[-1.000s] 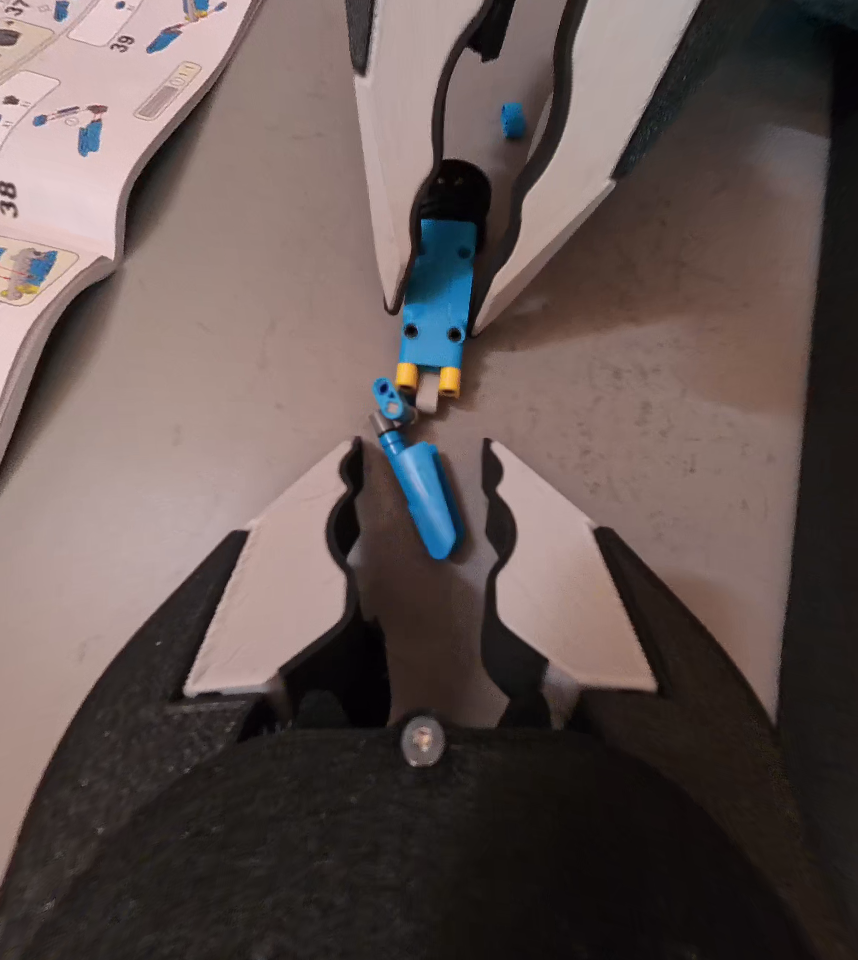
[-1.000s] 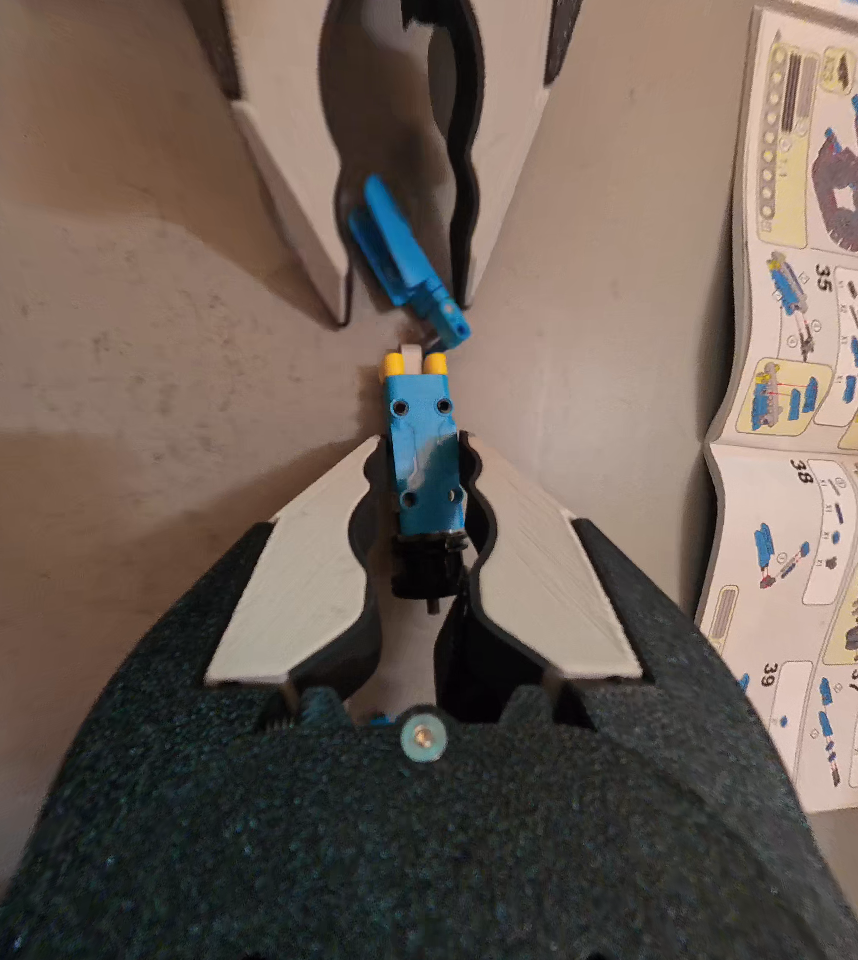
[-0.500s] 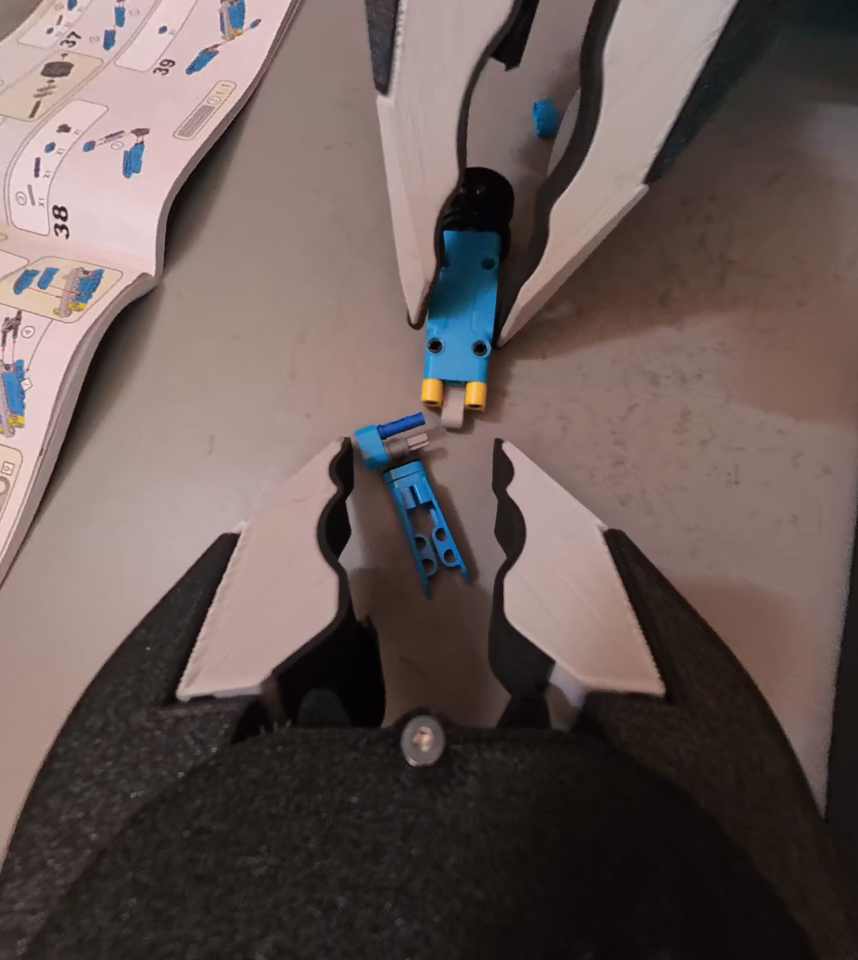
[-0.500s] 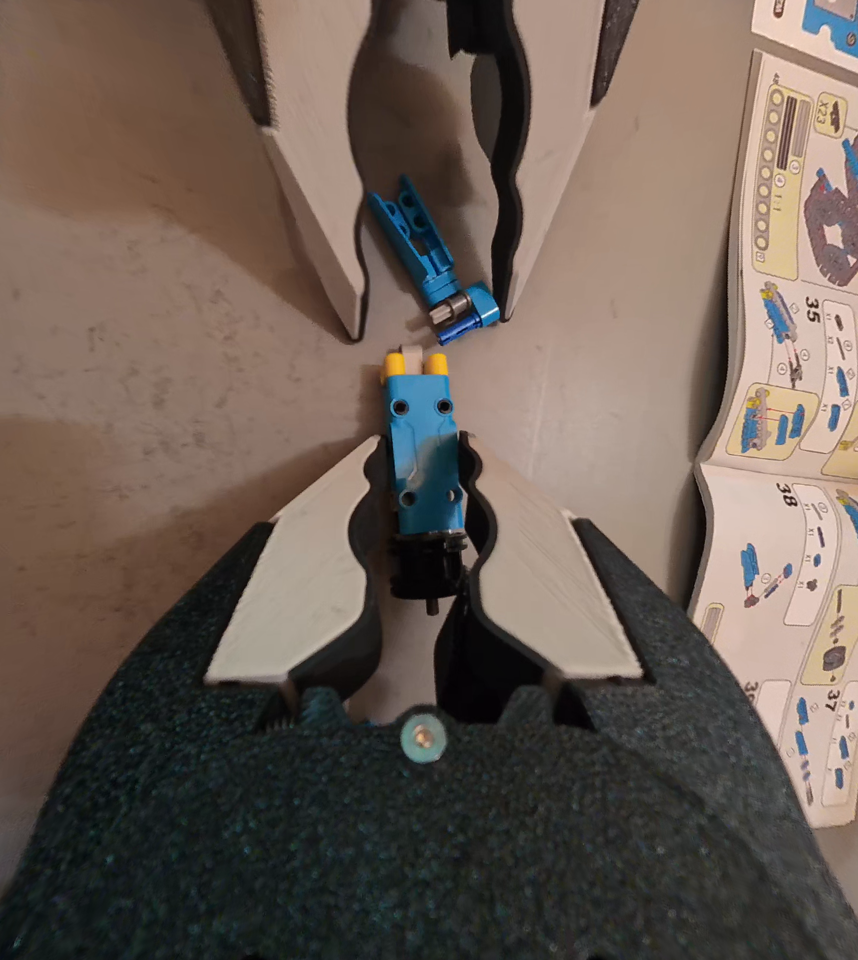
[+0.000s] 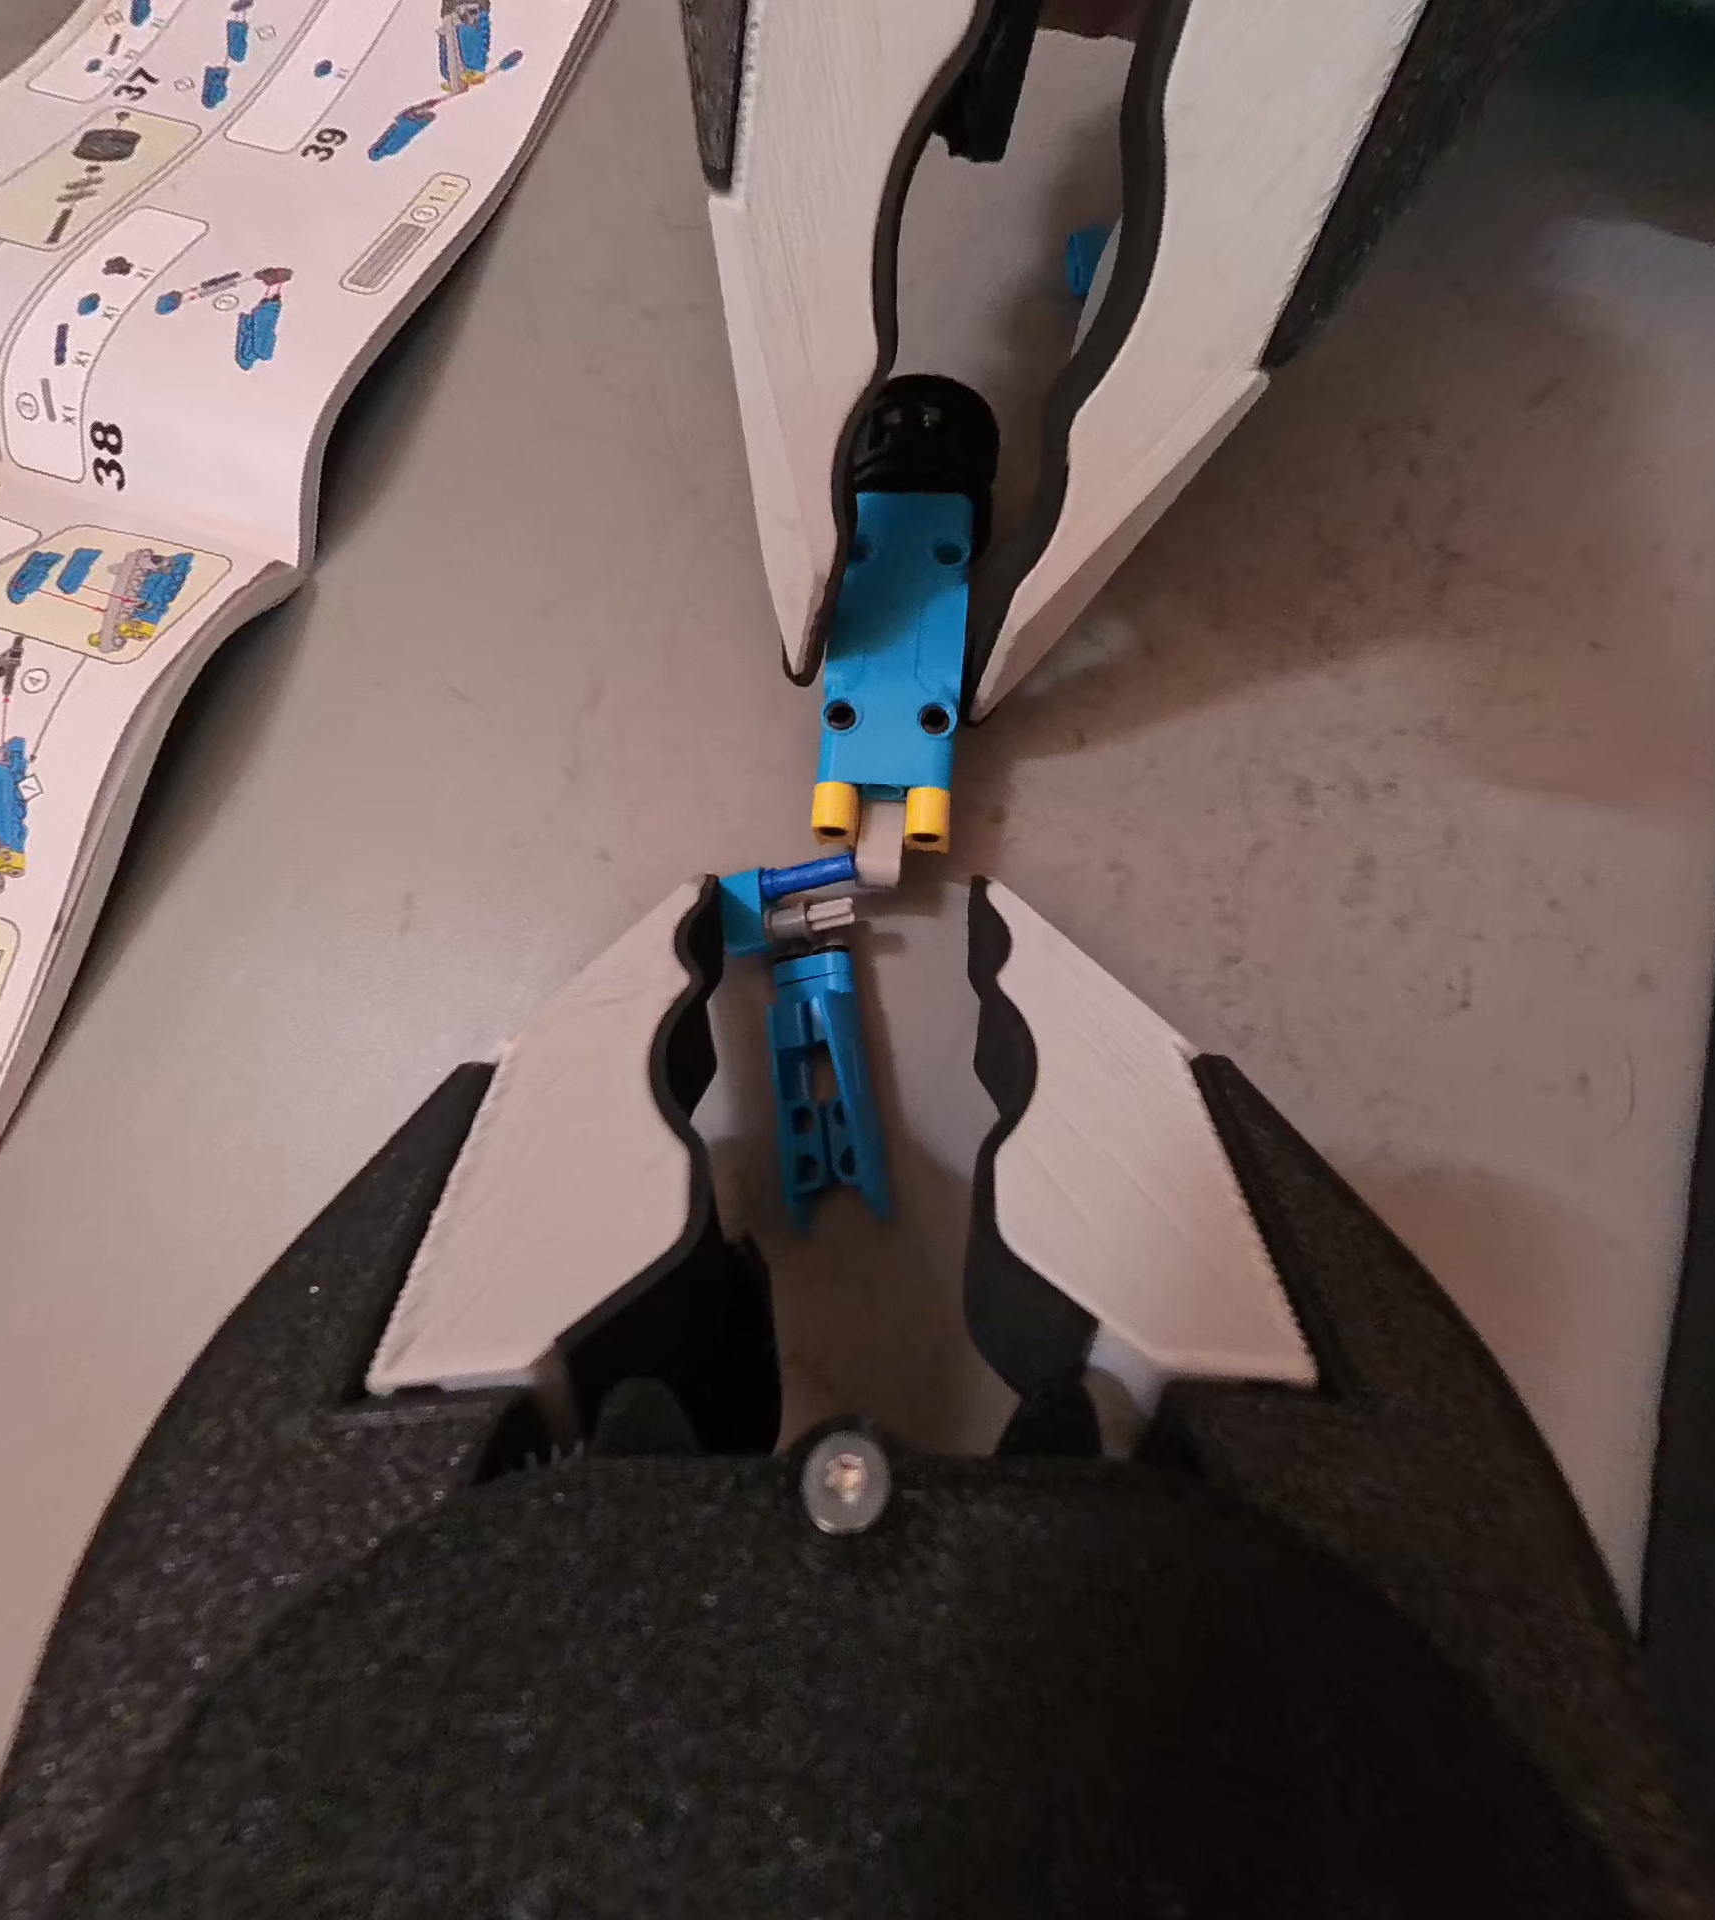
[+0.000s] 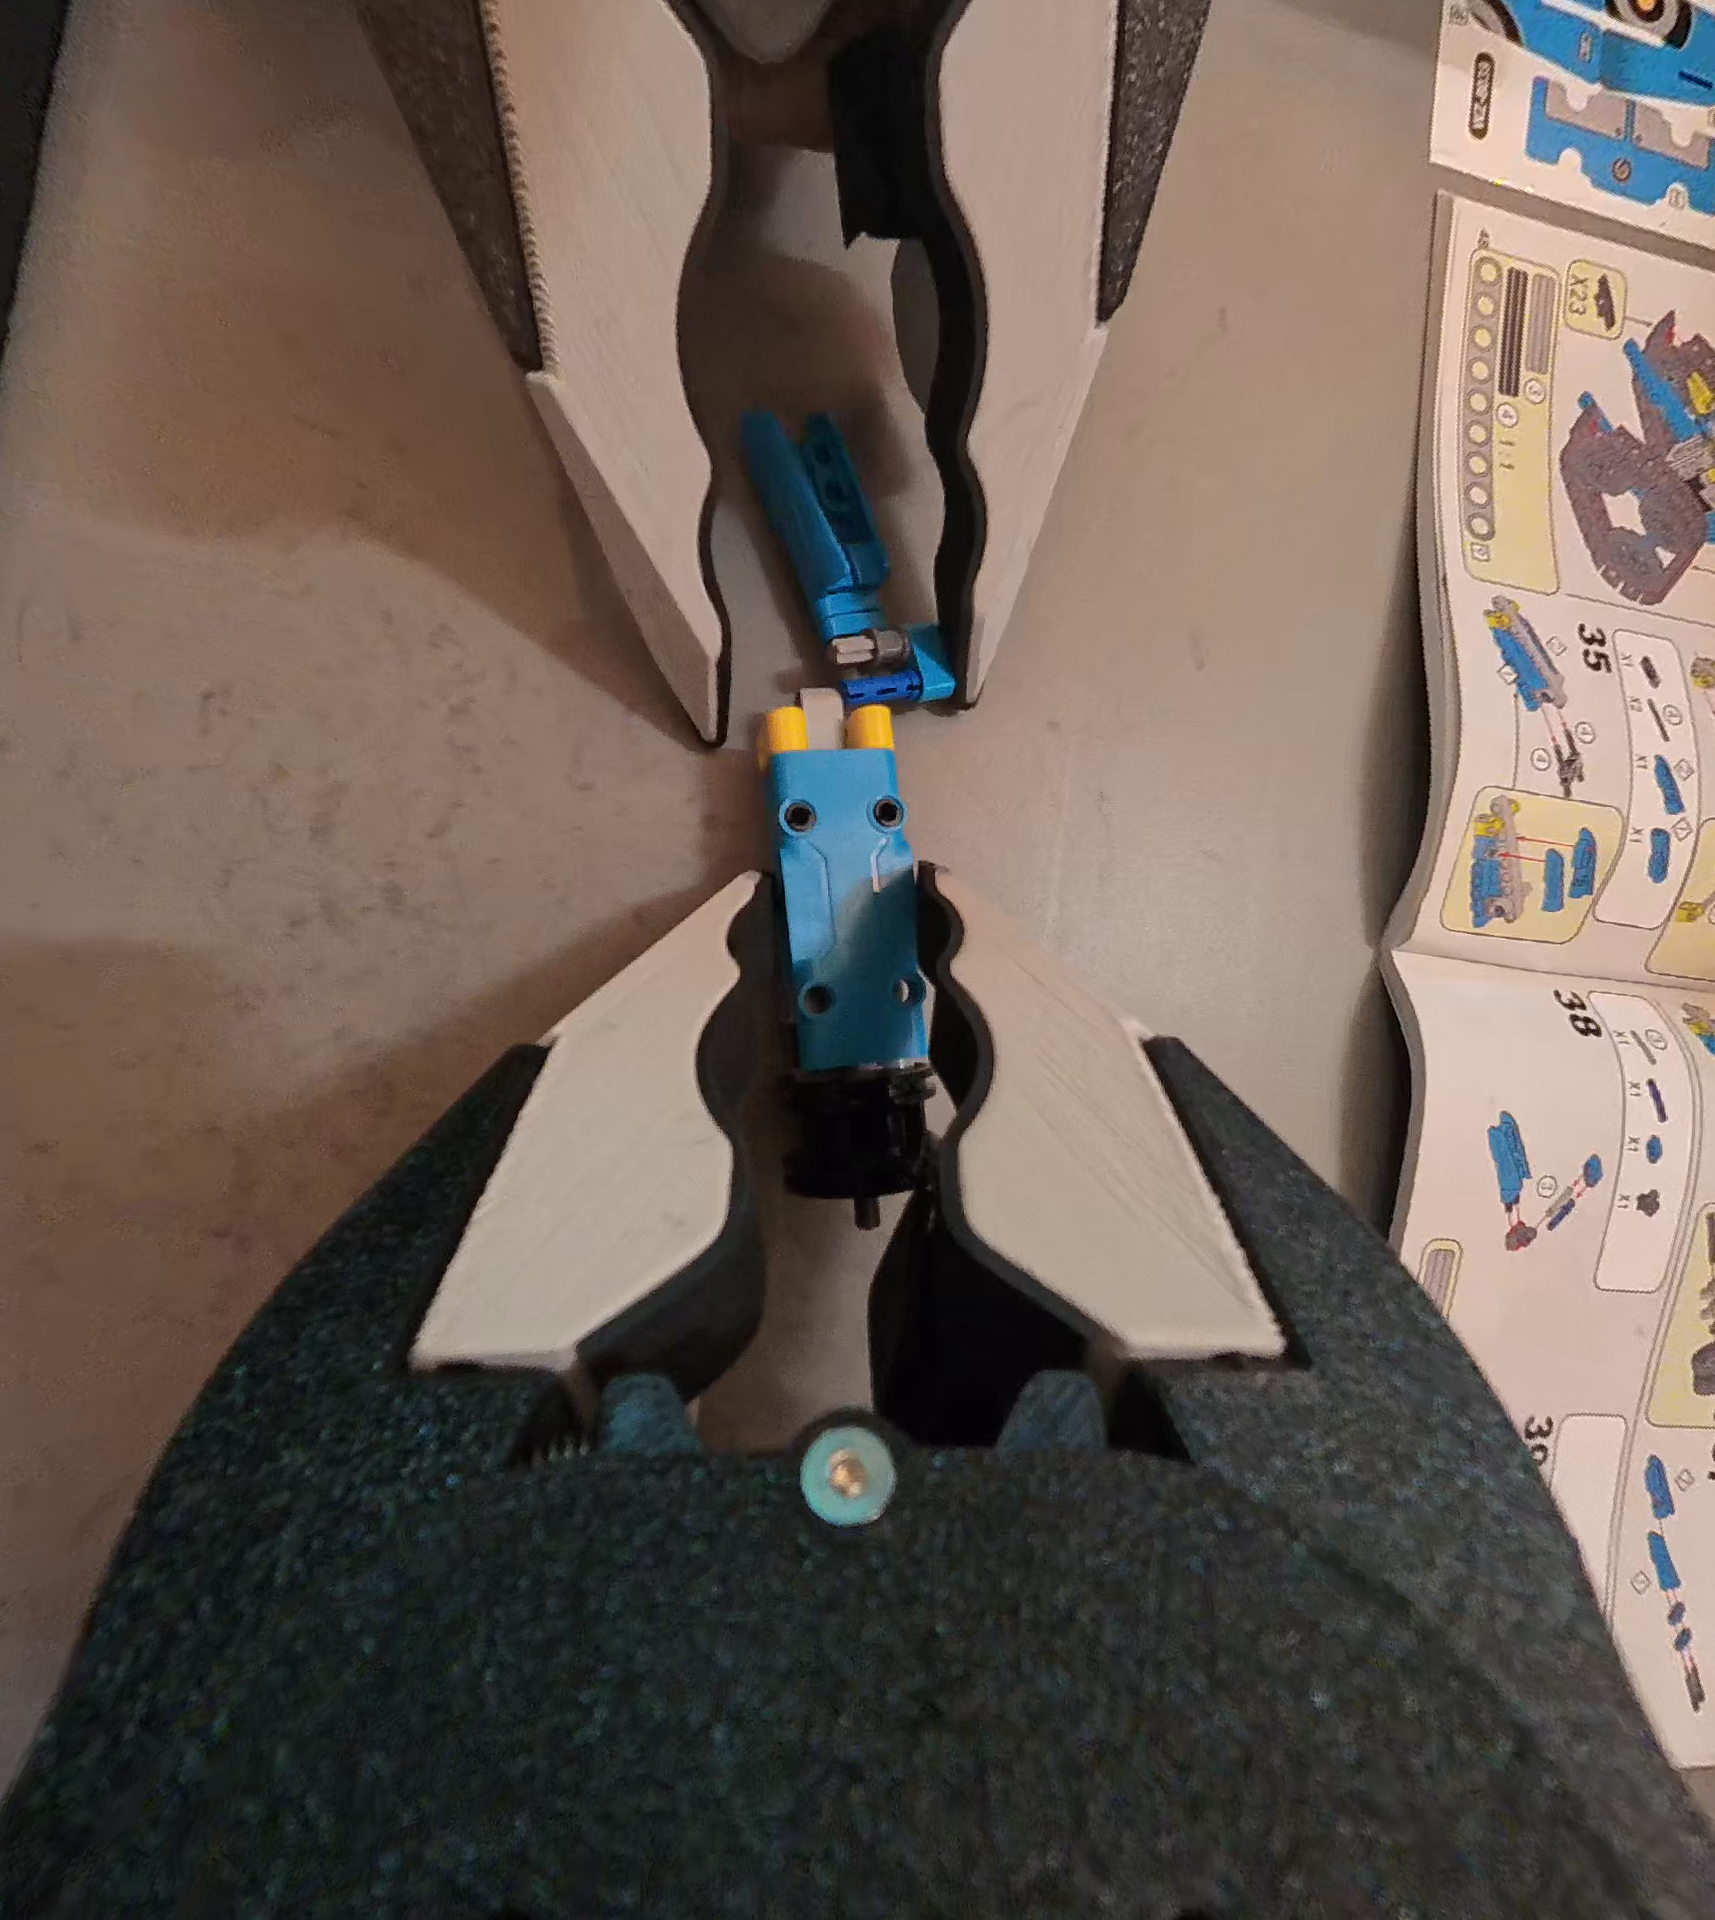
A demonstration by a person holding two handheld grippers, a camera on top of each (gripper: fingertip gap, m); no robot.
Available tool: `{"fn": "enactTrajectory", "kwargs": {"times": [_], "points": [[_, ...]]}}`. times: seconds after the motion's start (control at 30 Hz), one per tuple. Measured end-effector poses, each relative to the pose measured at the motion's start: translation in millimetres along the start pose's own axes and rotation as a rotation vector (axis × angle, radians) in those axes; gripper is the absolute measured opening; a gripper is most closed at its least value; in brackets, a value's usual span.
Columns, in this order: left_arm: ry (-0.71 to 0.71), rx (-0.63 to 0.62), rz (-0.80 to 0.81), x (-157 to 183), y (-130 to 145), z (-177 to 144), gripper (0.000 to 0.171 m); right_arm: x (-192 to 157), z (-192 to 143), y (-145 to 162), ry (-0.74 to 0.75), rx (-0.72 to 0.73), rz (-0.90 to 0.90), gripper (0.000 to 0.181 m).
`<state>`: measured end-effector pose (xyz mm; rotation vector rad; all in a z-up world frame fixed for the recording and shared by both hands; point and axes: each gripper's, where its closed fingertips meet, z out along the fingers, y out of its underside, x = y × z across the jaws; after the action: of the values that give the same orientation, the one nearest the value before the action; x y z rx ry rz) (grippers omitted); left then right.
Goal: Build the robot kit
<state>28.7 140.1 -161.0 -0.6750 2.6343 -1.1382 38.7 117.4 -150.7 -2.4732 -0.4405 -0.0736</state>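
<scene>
Right wrist view, items by size. Surface (image 6: pixel 292 644): grey, scuffed, carrying everything listed. Instruction booklet (image 6: pixel 1601 935): open along the surface's right edge in this view, pages up, apparently for reference. Right claw (image 6: pixel 848 883): narrow, clamped on the blue brick assembly (image 6: pixel 848 894), which lies flat with its black wheel end back between the fingers and its yellow pins (image 6: pixel 787 729) pointing at the opposite claw. Left claw (image 5: pixel 837 894): wide, holding nothing, straddling the small blue panel piece (image 5: pixel 822 1101), which rests on the surface near mid-table. Its blue axle pin (image 5: pixel 811 875) touches or nearly touches the assembly's grey connector (image 5: pixel 879 847), seemingly lined up for joining.
</scene>
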Motion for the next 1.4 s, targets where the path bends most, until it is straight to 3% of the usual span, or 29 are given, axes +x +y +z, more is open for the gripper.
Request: {"fn": "enactTrajectory", "kwargs": {"times": [0.73,0.97,1.4], "points": [[0.011,0.0,-0.01,0.2,-2.5,3.0,0.04,-2.0,-0.1,0.3,-0.003,-0.01,-0.014,0.026],[0.025,0.004,-0.024,-2.8,-2.7,2.9,0.033,0.8,0.3,0.2,0.07,-0.021,-0.134,0.026],[0.038,0.002,0.04,-2.1,-2.6,3.4,0.033,-0.2,1.0,0.2,-0.01,-0.037,-0.09,0.026]]}}
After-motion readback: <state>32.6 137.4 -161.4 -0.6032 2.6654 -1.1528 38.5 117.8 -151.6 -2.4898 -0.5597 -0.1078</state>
